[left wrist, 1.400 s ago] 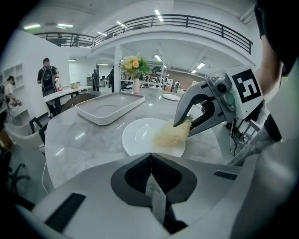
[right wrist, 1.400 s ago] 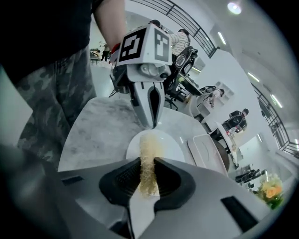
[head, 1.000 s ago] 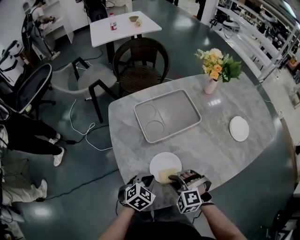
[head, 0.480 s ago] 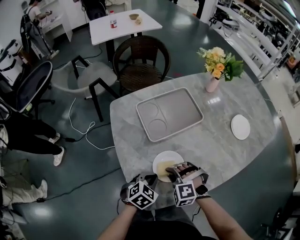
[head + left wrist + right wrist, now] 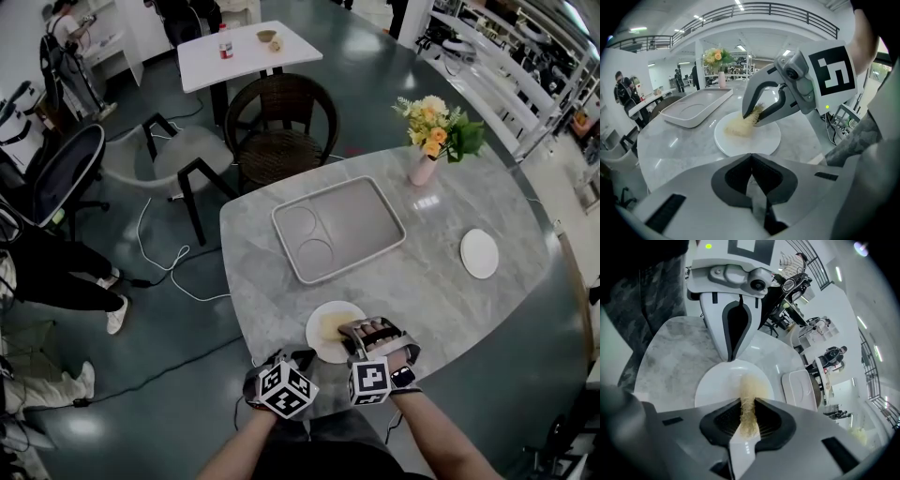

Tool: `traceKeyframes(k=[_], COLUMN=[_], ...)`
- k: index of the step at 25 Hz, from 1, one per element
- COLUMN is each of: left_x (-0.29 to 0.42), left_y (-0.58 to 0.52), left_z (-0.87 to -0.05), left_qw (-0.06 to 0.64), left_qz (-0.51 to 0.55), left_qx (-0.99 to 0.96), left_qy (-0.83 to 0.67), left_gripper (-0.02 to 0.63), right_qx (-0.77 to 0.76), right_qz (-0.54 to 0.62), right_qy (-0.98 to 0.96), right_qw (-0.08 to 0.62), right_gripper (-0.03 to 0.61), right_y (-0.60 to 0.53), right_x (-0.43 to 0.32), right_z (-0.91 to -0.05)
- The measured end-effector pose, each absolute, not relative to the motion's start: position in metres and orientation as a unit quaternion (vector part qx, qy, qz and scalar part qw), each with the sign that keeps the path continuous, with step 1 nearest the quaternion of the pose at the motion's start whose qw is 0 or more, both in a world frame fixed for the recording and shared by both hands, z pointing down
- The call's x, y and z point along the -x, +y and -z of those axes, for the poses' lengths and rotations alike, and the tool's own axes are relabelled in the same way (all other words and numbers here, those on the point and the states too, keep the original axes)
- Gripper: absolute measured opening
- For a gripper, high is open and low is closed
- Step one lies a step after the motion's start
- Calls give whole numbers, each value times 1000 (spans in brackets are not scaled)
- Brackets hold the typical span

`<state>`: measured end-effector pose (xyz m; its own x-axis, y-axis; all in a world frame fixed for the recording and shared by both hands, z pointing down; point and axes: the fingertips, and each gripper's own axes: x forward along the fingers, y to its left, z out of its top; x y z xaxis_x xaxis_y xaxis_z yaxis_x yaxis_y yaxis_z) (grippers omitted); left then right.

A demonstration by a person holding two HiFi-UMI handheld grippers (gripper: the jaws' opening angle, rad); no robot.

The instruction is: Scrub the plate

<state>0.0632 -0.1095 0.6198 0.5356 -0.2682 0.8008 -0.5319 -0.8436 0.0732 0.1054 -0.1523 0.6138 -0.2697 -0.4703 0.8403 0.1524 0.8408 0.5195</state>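
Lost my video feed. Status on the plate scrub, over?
Right gripper shut on scrubber, scrubber down on plate. Left gripper shut, empty, by the plate's rim. Tray beyond, apart.

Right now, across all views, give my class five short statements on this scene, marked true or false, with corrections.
1. The right gripper holds a pale scrubber on the plate. True.
2. Two cups stand in the tray. False: it shows only two round recesses.
3. A vase of flowers stands on the table. True.
4. The left gripper is wide open. False: its jaws are together, near the plate's rim.
5. The table bears one plate only. False: a second plate lies further right.
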Motion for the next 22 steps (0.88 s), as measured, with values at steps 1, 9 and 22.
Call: traceKeyframes(k=[1, 9, 22], left_x=[-63, -62, -64], left_y=[-109, -107, -108], left_z=[-621, -619, -619], left_qw=[157, 156, 157], left_qz=[-422, -424, -418], left_qx=[-862, -861, -863], left_qy=[-232, -233, -236], left_gripper=[12, 12, 12], right_qx=[-111, -115, -89], right_qz=[259, 229, 145], right_qy=[-751, -753, -806], right_qw=[597, 606, 566], right_gripper=[75, 77, 77], right_y=[-152, -129, -106], right_x=[-109, -127, -99], right_z=[-615, -615, -618])
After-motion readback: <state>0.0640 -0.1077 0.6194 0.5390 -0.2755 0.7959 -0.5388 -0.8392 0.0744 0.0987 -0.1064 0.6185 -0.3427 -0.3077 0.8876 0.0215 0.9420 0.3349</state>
